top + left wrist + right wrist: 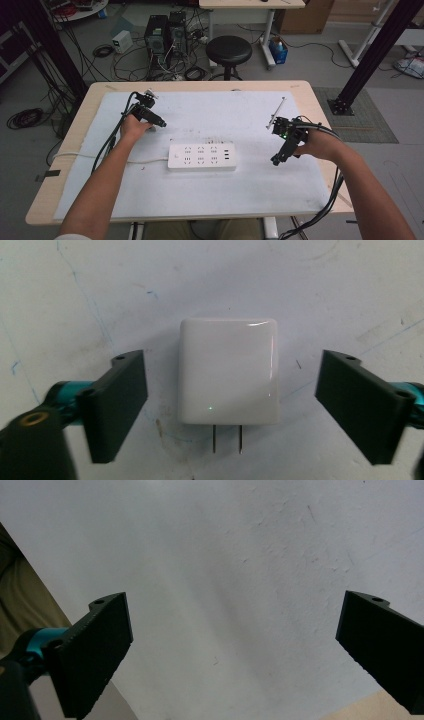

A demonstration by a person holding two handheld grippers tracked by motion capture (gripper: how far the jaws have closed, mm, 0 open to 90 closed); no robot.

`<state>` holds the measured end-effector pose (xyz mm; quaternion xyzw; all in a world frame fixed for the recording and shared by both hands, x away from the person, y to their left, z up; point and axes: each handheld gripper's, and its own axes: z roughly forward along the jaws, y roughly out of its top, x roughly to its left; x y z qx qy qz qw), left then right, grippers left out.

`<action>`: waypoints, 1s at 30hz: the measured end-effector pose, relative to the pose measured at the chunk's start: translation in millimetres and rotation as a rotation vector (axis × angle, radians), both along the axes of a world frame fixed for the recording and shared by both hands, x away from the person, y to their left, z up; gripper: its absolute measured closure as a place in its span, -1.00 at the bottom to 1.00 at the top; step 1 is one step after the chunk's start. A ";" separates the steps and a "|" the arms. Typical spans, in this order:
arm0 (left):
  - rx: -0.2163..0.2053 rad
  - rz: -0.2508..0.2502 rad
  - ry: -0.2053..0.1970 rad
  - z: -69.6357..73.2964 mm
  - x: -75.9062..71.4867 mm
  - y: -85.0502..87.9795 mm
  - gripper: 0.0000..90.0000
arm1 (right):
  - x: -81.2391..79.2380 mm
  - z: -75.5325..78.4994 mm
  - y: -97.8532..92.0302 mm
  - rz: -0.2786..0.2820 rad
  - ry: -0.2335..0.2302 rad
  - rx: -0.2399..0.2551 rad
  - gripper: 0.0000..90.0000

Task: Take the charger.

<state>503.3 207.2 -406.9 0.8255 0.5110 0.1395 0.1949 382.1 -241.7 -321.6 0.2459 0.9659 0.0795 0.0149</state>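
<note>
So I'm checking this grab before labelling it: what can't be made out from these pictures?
- White charger, high view: mostly hidden behind the left gripper and hand.
- Charger's faces under and behind it, left gripper view: turned away from the camera.
- Power strip sockets, high view: too small to tell their types.
- Strip's cord end: runs off the table's left edge.
- Right gripper fingers, high view: too small to judge.

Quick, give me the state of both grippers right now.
Left gripper: open, jaws either side of the glossy white square plug adapter lying on the white mat, not touching it.
Right gripper: open, holding nothing.
</note>
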 end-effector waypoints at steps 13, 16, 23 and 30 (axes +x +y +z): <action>0.016 0.018 0.016 -6.3 2.5 1.2 -0.44 | -0.6 -1.3 -2.0 -0.003 0.008 0.008 -0.98; 0.008 0.018 0.027 -8.2 2.6 1.5 -0.36 | -0.5 -1.0 -3.6 0.009 0.004 0.007 -0.98; -0.002 -0.010 0.029 -8.8 1.8 1.3 -0.06 | -2.2 -0.4 -3.8 -0.006 0.005 0.004 -0.98; -0.011 -0.017 0.003 -2.9 -1.8 2.3 -0.06 | -2.5 -1.8 -3.8 -0.004 0.003 0.016 -0.98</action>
